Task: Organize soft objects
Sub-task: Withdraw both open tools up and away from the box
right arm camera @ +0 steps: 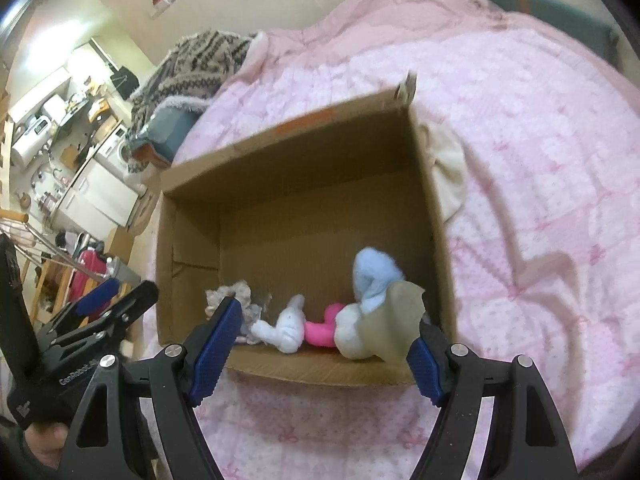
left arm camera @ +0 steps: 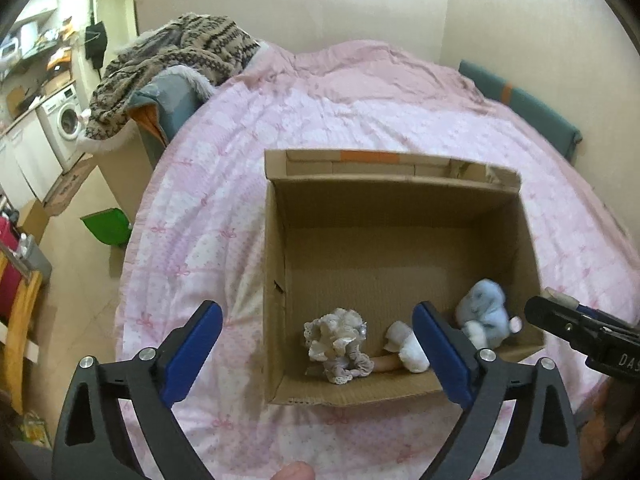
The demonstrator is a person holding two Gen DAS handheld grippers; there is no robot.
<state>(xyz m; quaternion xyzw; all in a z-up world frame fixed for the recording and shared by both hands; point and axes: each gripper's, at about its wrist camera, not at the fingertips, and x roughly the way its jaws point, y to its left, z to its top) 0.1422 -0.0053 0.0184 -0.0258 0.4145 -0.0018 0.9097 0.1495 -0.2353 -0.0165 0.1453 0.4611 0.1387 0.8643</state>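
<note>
— Blue-padded left claw (left arm camera: 316, 354) and right claw (right arm camera: 328, 354) both hang released, nothing gripped — why above the cardboard box (left arm camera: 276, 248)?
— Likely just dropping off: lace scrunchie (left arm camera: 338, 344), white toy (left arm camera: 404, 346) and blue plush (left arm camera: 482, 312) lie along its near wall, on the pink bed (left arm camera: 208, 208).

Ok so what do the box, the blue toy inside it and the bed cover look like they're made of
Box: corrugated cardboard, matte brown, with ribbed lines on its floor and raw-cut edges.
Blue toy: probably plush fabric with soft stuffing; it looks fuzzy and has rounded lumps.
Bed cover: seemingly quilted cloth, pink and white with printed bows, and it wrinkles softly.
</note>
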